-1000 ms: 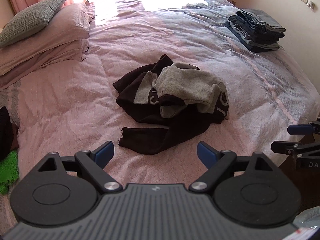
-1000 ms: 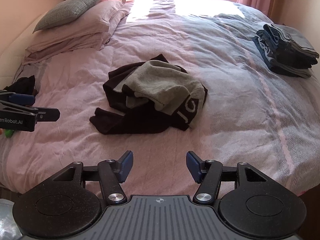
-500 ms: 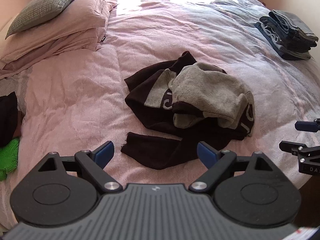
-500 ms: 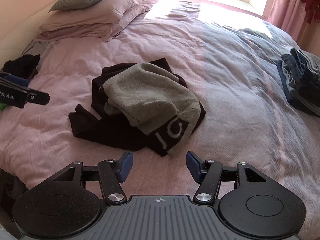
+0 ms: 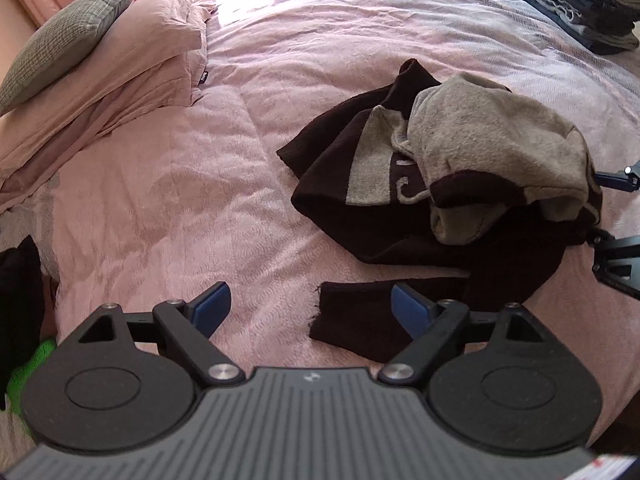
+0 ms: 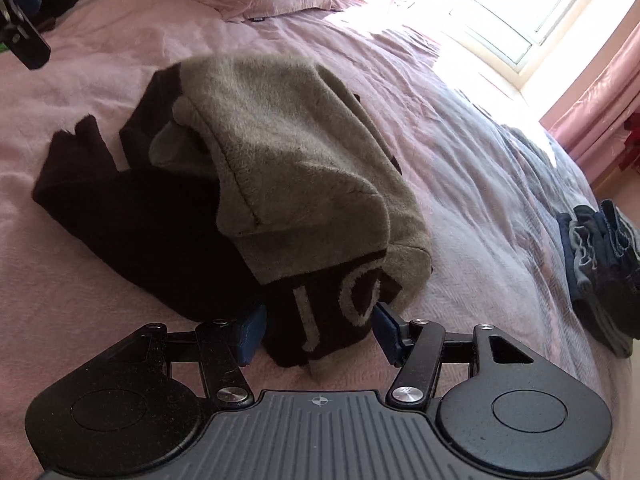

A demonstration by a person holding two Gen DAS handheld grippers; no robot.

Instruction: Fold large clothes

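A crumpled dark brown and grey garment [image 5: 460,184] lies on the pink bedspread [image 5: 168,200]. My left gripper [image 5: 310,308] hangs low over its near side. Its jaws are closing a little, with the end of a brown sleeve [image 5: 352,320] between the fingers and nothing gripped. My right gripper [image 6: 320,332] is tilted at the garment's [image 6: 288,152] other side. Its jaws are closing around the brown corner with grey letters [image 6: 328,312], and the pads do not visibly press on the cloth. Each gripper shows at the edge of the other's view.
Pink pillows [image 5: 132,56] and a grey cushion [image 5: 60,36] lie at the head of the bed. A stack of folded jeans [image 5: 584,0] sits at the far right edge. Black and green clothes [image 5: 20,320] lie at the left. A bright window [image 6: 508,12] is beyond.
Both grippers have come down and closer to the garment. The right one has rolled and now has the lettered corner between its fingers. The sleeve end now sits between the left fingers.
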